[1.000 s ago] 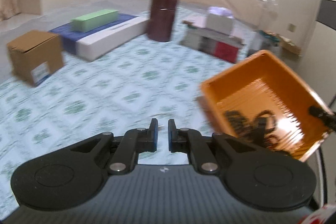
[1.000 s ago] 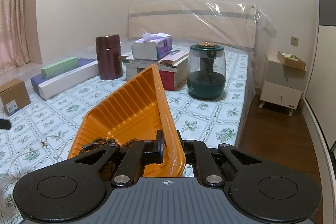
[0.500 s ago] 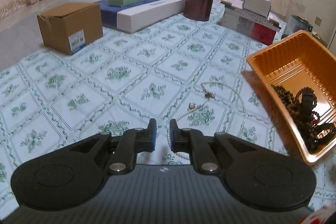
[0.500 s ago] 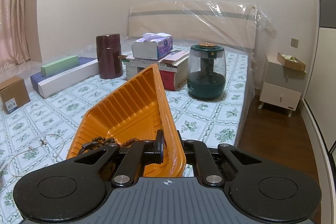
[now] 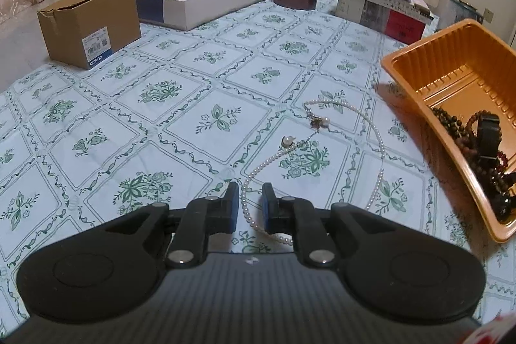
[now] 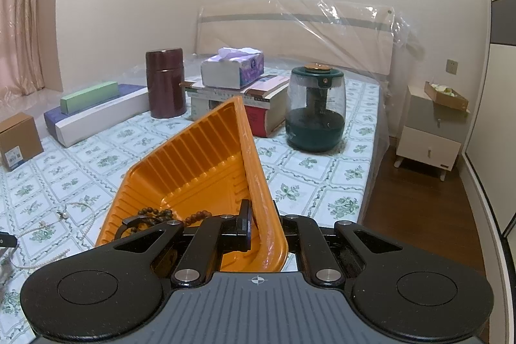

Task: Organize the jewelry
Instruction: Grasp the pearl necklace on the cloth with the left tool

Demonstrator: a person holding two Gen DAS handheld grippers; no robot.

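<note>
A: Why is the orange tray (image 6: 193, 163) tilted?
B: My right gripper (image 6: 258, 231) is clamped on its rim, tipping it toward the pearl necklace (image 5: 374, 131) lying on the bedsheet (image 5: 180, 118) beside it.
A: Left?
B: My left gripper (image 5: 251, 208): jaws slightly apart, straddling the strand, not pinching yet.

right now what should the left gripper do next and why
Probably close the left gripper on the pearl necklace: a stretch of the strand lies between its open pads, unpinched, while the right gripper holds the orange tray tilted beside it, ready to take it.
</note>
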